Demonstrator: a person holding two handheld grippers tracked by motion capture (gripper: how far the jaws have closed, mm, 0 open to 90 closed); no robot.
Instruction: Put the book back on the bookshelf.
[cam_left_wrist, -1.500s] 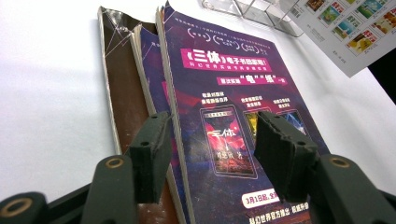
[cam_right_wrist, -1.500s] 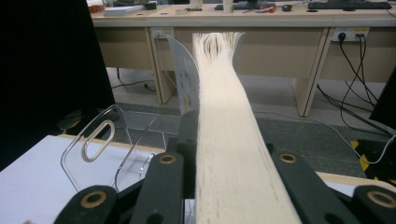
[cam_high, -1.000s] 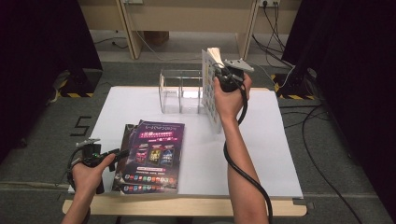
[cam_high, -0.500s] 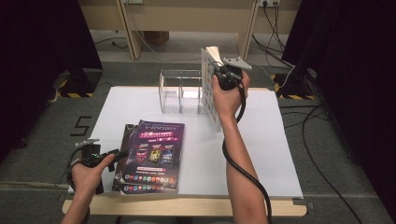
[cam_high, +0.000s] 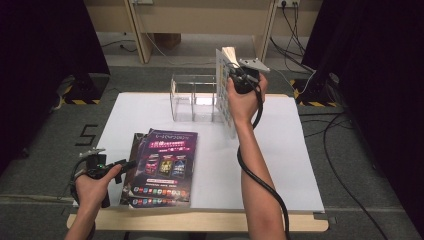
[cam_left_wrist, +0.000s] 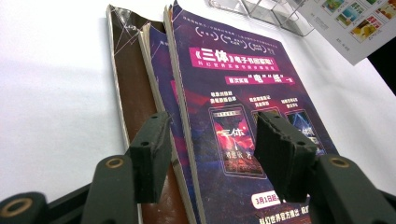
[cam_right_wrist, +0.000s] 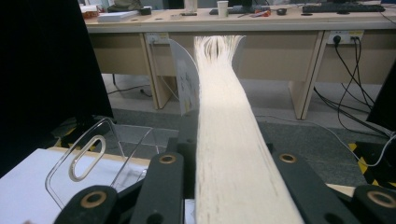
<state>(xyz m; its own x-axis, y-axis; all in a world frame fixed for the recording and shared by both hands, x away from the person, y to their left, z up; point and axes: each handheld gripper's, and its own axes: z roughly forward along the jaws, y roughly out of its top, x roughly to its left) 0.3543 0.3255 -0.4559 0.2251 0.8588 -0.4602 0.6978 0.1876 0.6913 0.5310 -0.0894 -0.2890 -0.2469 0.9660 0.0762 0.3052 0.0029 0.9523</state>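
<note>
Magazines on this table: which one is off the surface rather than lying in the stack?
The white-covered magazine, held on edge by the right gripper beside the clear acrylic holder. The purple-covered magazines lie flat near the left gripper.

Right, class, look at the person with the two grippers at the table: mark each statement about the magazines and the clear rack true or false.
1. The right gripper holds a magazine upright by its page edge. True.
2. The left gripper grips the purple magazine. False: its jaws stand open above the cover.
3. The clear rack already holds magazines. False: none stands in it.
4. The purple magazine tops a stack. True.
</note>
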